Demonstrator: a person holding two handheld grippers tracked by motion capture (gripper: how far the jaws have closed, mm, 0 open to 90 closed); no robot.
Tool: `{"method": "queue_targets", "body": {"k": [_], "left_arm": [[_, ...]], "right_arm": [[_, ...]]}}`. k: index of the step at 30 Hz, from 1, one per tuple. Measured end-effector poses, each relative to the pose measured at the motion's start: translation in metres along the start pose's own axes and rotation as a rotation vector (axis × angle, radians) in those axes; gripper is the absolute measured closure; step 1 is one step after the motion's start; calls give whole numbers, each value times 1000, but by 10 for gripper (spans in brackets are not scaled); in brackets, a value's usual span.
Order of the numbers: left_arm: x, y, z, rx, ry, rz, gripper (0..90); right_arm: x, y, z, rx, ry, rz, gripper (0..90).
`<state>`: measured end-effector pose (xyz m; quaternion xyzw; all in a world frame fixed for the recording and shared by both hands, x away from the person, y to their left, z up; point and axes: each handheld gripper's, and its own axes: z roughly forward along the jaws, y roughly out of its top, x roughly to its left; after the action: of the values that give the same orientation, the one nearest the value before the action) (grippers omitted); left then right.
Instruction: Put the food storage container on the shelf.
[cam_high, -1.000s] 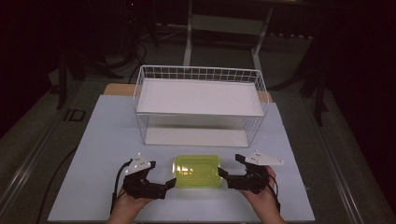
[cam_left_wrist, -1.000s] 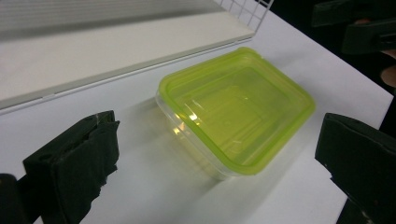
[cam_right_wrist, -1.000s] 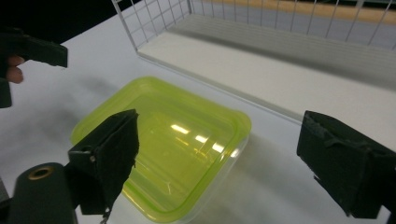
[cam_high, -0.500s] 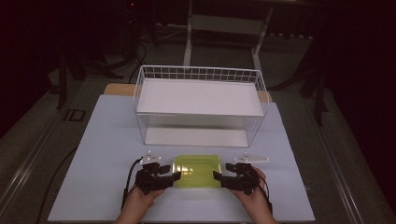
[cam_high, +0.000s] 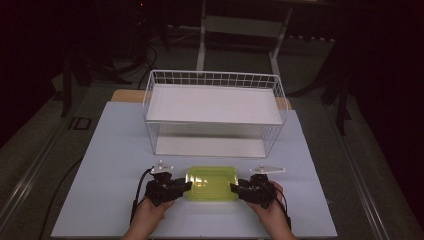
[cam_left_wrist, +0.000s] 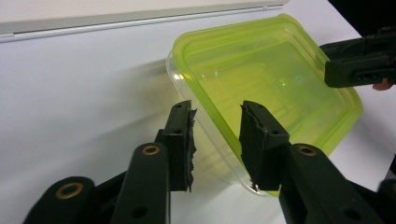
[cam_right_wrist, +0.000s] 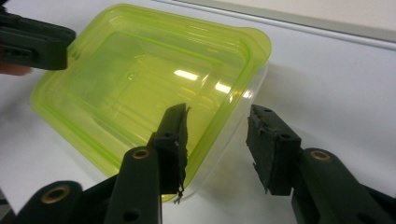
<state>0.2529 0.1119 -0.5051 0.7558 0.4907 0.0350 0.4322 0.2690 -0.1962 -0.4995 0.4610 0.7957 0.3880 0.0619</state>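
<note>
Dark surroundings frame a white tabletop (cam_high: 100, 165) with a wire basket (cam_high: 214, 112) at its far side. Near the person, a clear box with a yellow-green lid (cam_high: 211, 183) lies flat between both hands. The left tongs (cam_high: 186, 186) and right tongs (cam_high: 235, 188) have just been closing over the box's left and right edges; each pair straddles the lid's rim, but its pads do not yet press. A good grip would need both pairs to bite the rim squarely and evenly, then lift level.
</note>
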Motion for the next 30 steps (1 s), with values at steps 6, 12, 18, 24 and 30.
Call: {"method": "queue_targets", "body": {"k": [6, 12, 18, 24, 30], "left_arm": [[0, 2, 3, 42, 1, -45, 652], [1, 0, 9, 38, -25, -89, 622], [-3, -2, 6, 25, -4, -50, 672], [-7, -2, 3, 32, -1, -26, 687], [-8, -5, 0, 32, -19, -27, 713]], "right_arm": [[0, 2, -1, 12, -10, 21, 626], [0, 4, 0, 18, -19, 25, 626], [-2, 5, -1, 21, 10, 46, 634], [1, 3, -5, 15, 10, 58, 677], [4, 2, -9, 12, 11, 60, 704]]}}
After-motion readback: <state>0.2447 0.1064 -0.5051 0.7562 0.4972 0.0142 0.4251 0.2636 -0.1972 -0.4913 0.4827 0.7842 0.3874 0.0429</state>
